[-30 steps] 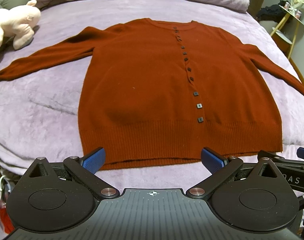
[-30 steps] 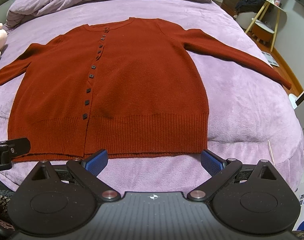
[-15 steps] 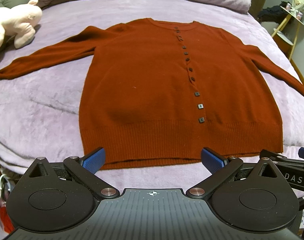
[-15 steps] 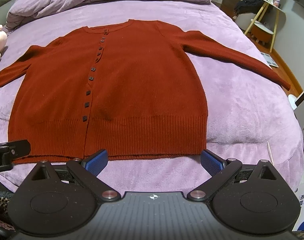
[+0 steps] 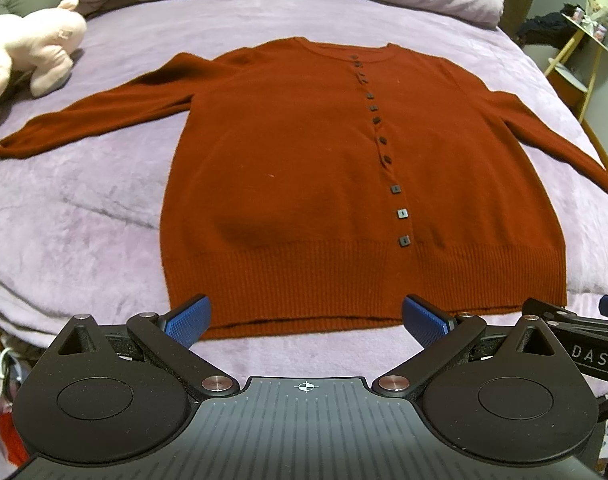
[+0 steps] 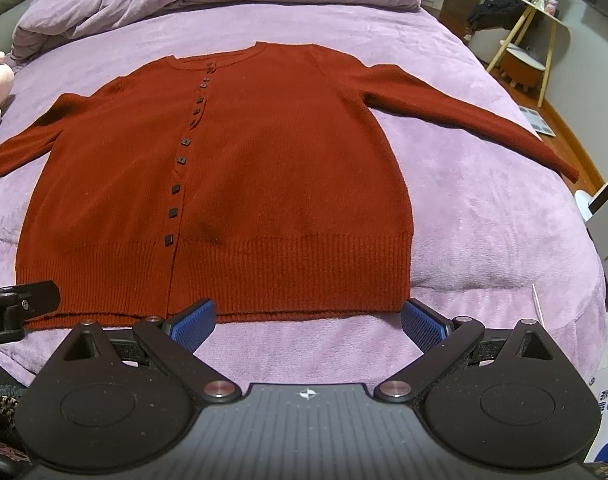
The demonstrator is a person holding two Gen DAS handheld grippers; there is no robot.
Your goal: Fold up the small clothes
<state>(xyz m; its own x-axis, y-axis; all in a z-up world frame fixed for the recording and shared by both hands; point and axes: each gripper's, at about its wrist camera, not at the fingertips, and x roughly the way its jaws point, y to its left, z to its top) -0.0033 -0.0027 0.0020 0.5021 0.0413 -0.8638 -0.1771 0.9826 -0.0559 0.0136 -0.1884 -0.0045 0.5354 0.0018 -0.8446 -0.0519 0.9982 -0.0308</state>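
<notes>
Little has changed: both tools, left tool (image 5: 306, 318) and right tool (image 6: 308, 320), stay spread apart at the cardigan's (image 5: 344, 184) six-o'clock hem; folding is not yet begun.

Changes logged for your two views:

1. Left wrist view: the cardigan (image 5: 324, 184) sits slightly lower and further toward 3 o'clock than a second ago; its hem now reaches the blue fingertips (image 5: 188, 320) of your left gripper (image 5: 306, 318). The plush toy (image 5: 32, 64) at 10 o'clock has drifted the same way.

2. Right wrist view: the cardigan (image 6: 232, 184) has slid toward 6 o'clock, the hem closing on your right gripper (image 6: 308, 320) (jaw spread unchanged on both).
</notes>
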